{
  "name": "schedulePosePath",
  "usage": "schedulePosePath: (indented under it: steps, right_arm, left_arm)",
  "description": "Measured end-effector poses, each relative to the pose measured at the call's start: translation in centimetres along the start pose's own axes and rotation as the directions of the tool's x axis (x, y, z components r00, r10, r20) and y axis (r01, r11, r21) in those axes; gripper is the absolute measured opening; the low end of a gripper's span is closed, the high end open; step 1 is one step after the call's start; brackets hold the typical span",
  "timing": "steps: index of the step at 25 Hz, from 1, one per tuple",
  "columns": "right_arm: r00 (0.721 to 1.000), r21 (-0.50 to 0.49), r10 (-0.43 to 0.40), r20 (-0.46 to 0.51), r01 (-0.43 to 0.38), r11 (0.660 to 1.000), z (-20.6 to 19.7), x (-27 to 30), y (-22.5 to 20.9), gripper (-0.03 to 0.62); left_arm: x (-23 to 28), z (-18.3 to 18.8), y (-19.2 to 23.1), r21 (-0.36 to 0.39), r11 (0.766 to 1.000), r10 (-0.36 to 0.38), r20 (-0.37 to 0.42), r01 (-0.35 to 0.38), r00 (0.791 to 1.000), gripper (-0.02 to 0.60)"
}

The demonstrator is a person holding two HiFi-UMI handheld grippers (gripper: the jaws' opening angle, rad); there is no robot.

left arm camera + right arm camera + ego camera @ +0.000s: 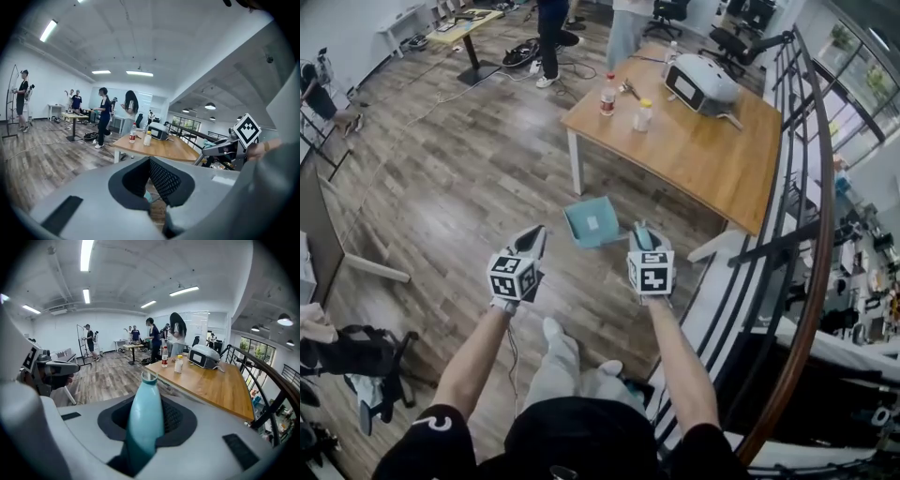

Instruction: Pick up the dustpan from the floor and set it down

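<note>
1. The right gripper (643, 234) is clamped on the handle of the teal plastic dustpan (592, 223). In the right gripper view the handle sticks straight out between the jaws.
2. The dustpan's scoop hangs above the grey wood-plank floor (441, 187), just in front of the light wooden table (703, 155).
3. The left gripper (532, 240) has its jaws together and isn't holding anything. It sits just left of the dustpan.

Both arms are held forward and down, roughly parallel, forearms bare: left arm (473, 367), right arm (682, 367). Each gripper is carried ahead of its hand, marker cube facing up. Left gripper (532, 240) (150, 162): jaws seen together, nothing gripped. Right gripper (639, 234) (149, 414): jaws clamped on the dustpan handle (145, 420), which stands out past the tips.
</note>
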State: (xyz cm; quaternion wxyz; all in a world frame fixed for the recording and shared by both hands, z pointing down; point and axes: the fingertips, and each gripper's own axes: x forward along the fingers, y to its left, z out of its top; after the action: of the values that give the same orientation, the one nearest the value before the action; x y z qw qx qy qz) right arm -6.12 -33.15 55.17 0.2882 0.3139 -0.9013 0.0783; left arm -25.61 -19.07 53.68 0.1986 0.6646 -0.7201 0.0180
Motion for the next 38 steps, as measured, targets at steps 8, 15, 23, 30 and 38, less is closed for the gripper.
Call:
schedulePosePath:
  steps: [8, 15, 23, 30, 38]
  right_arm:
    - [0.998, -0.026, 0.040, -0.058, -0.042, 0.999, -3.0, 9.4, 3.2, 0.087]
    - [0.994, -0.020, 0.033, -0.103, -0.035, 0.999, -7.2, 16.0, 3.9, 0.087]
    - [0.990, -0.024, 0.031, -0.137, -0.035, 0.999, -12.3, 21.7, 4.2, 0.087]
    - [0.986, -0.025, 0.014, -0.166, -0.018, 1.000, -15.6, 26.1, 4.4, 0.089]
    - [0.983, -0.033, -0.004, -0.181, -0.002, 0.999, -18.5, 28.7, 5.1, 0.089]
  left_arm:
    - [4.7, -4.8, 5.9, 0.010, 1.000, 0.015, -0.052, -0.014, 0.999, -0.003]
    - [8.9, -8.5, 9.2, 0.004, 1.000, -0.002, -0.088, 0.002, 0.996, -0.003]
    - [13.6, -12.8, 11.7, -0.044, 0.999, -0.020, -0.105, 0.016, 0.994, -0.003]
    - [16.0, -16.3, 13.4, -0.064, 0.998, -0.021, -0.135, 0.013, 0.991, -0.003]
    - [15.8, -19.0, 14.9, -0.086, 0.996, -0.024, -0.158, 0.010, 0.987, -0.003]
